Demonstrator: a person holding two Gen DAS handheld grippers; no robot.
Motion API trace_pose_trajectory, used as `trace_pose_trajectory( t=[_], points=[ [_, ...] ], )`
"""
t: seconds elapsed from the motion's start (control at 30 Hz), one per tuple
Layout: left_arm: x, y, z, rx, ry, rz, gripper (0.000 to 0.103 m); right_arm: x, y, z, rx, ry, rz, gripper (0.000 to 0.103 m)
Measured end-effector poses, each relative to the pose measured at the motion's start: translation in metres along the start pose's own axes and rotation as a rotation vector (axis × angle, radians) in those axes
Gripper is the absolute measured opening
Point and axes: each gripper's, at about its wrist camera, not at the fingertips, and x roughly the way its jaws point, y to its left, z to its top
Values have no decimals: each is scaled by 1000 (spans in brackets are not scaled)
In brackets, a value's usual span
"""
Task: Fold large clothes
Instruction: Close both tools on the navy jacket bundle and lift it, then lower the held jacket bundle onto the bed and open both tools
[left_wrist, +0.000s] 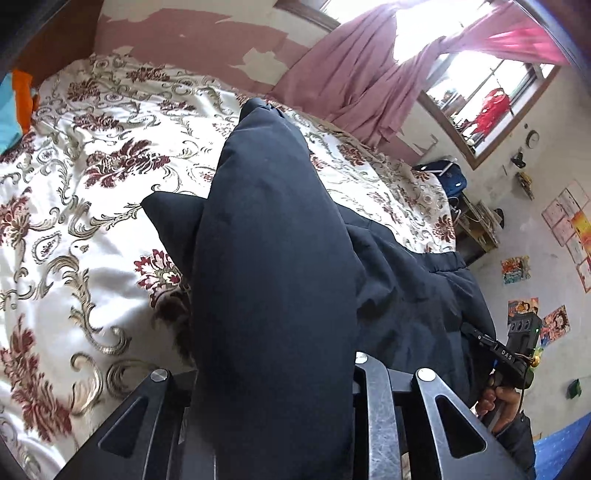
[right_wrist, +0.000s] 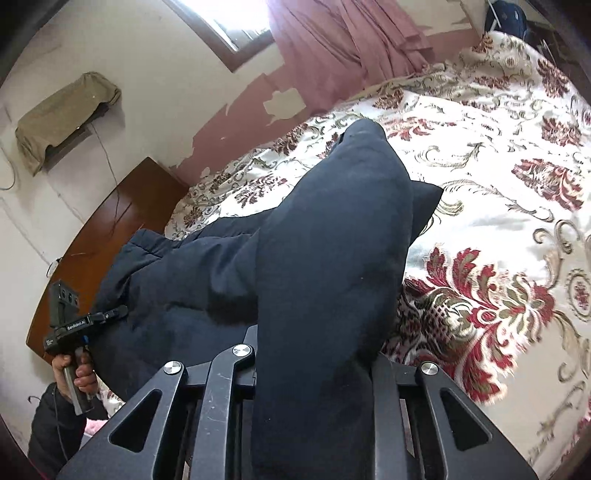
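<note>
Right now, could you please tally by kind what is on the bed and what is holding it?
Dark navy padded garment: 1
Floral bedspread: 1
Grippers, the left gripper and the right gripper, each shut on the garment: 2
Total: 4

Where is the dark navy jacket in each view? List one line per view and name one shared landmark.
Left wrist view: dark navy jacket fills the centre, rising from the tongs.
Right wrist view: jacket centre, sagging left.
Shared landmark: pink curtain, above the floral bedspread.
</note>
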Motion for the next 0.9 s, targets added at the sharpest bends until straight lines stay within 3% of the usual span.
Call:
trace_pose_trajectory(
  t=[0.3, 0.53, 0.73, 0.8, 0.9],
  points=[
    [-38, -6, -35, 10, -40, -57, 23, -61, 30, -22, -71, -69, -20, 19],
    [-51, -8, -62, 56, -73, -54, 23, -77, 37, -43, -111, -108, -31, 19],
    [-15, 14, -97, 93, -70, 10, 25, -48, 0, -73, -35, -106, -3, 19],
    [5, 31, -113, 76, -58, 56, 27, -34, -19, -90, -11, -106, -36, 21],
    [9, 49, -124, 55, -98, 17, 35, -34, -36, -102, -15, -152, -18, 27]
  ],
)
